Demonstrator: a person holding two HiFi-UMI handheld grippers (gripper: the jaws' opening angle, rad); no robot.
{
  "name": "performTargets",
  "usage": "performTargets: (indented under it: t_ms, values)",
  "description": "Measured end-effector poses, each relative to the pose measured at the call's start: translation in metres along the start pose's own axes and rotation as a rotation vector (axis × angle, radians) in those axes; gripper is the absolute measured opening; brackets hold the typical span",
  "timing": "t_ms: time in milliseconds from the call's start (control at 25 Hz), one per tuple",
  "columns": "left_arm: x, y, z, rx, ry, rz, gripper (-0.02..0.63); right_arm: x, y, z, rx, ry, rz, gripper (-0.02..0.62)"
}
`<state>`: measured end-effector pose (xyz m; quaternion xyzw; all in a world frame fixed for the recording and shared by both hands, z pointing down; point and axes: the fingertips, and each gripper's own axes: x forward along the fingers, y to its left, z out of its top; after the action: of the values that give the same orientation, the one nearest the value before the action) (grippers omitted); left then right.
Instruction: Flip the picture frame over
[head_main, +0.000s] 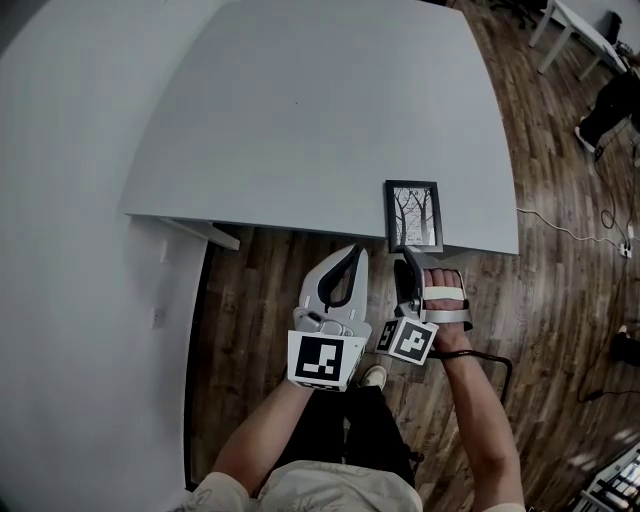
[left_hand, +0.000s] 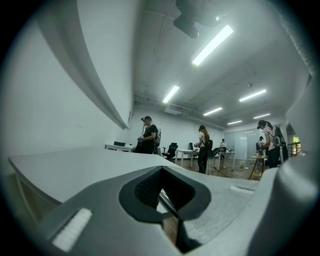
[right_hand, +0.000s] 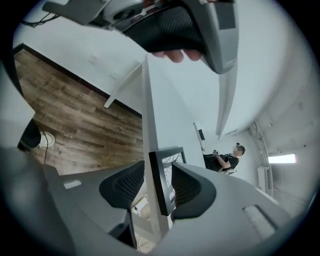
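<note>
Head view, frame: the frame (head_main: 413, 216) lies picture-side up at the near edge of the surface (head_main: 300, 120); not yet flipped.
Head view, grippers: the right gripper (head_main: 407, 260) is just short of the frame's near end; the left gripper (head_main: 357, 252) is beside it, over the floor (head_main: 260, 270).
Left gripper view: jaws pressed together, nothing between them.
Right gripper view: jaws spread, straddling the surface edge and frame edge; pads not pressing.
Left to do: probably grip, lift, turn, set down.
</note>
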<state>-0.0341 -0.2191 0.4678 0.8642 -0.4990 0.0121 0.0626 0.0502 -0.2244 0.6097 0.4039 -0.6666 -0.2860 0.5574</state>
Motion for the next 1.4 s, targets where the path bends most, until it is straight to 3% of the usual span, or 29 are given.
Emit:
performTargets:
  t_ms: [280, 480, 880, 960, 1200, 1400]
  values:
    - [0.001, 0.003, -0.008, -0.011, 0.033, 0.003, 0.0, 0.022, 0.004, -0.008, -0.111, 0.084, -0.068, 0.21]
    - [0.004, 0.006, -0.01, -0.022, 0.038, 0.009, 0.0, 0.031, 0.001, -0.009, -0.127, 0.099, -0.1, 0.219]
    - [0.004, 0.011, -0.019, -0.034, 0.039, 0.026, 0.0, 0.035, -0.007, -0.008, -0.101, 0.104, -0.164, 0.112]
    - [0.004, 0.011, -0.02, -0.03, 0.017, 0.033, 0.0, 0.034, -0.007, -0.008, -0.105, 0.104, -0.169, 0.112]
    - [0.004, 0.007, -0.02, -0.036, 0.061, 0.028, 0.0, 0.03, -0.008, -0.008, -0.121, 0.094, -0.171, 0.112]
    - [0.006, 0.009, -0.017, -0.025, 0.023, 0.035, 0.0, 0.027, -0.005, -0.007, -0.14, 0.089, -0.174, 0.112]
